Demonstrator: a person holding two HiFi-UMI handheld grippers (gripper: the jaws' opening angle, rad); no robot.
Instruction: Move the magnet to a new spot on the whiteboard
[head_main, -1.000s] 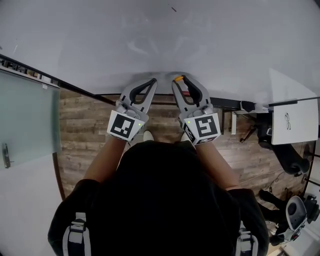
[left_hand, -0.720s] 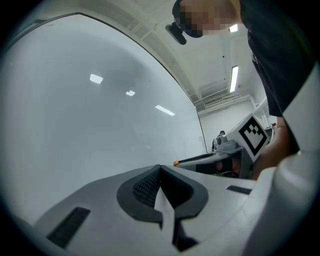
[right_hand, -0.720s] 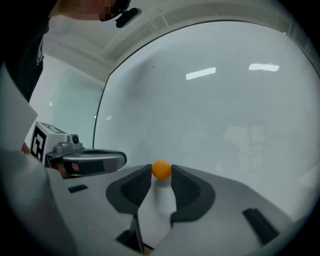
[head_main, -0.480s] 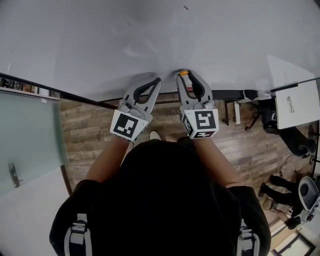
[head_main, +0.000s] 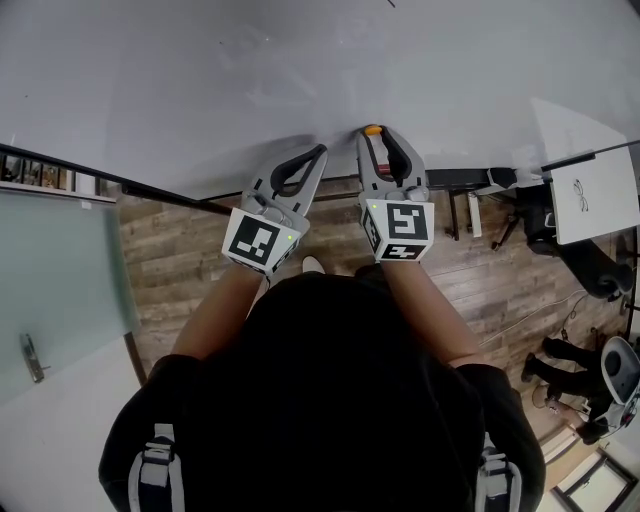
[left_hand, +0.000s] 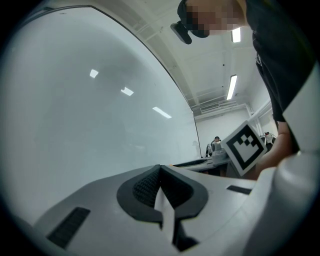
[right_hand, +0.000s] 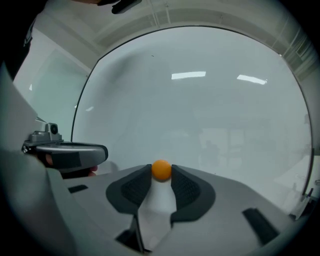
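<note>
Seemingly mid-carry, the right gripper (head_main: 372, 136) is clamped on the orange magnet (right_hand: 161, 170) by the whiteboard's (head_main: 300, 60) lower edge, around twelve o'clock in the head view, the left gripper (head_main: 319, 151) closed on nothing at its eight o'clock; next, seat it flat on a fresh spot and let go

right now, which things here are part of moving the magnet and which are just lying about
In the job: orange magnet, right tongs shut on it, whiteboard.
Lying about: left tongs, shut and empty; glass door; white sheet at right.
</note>
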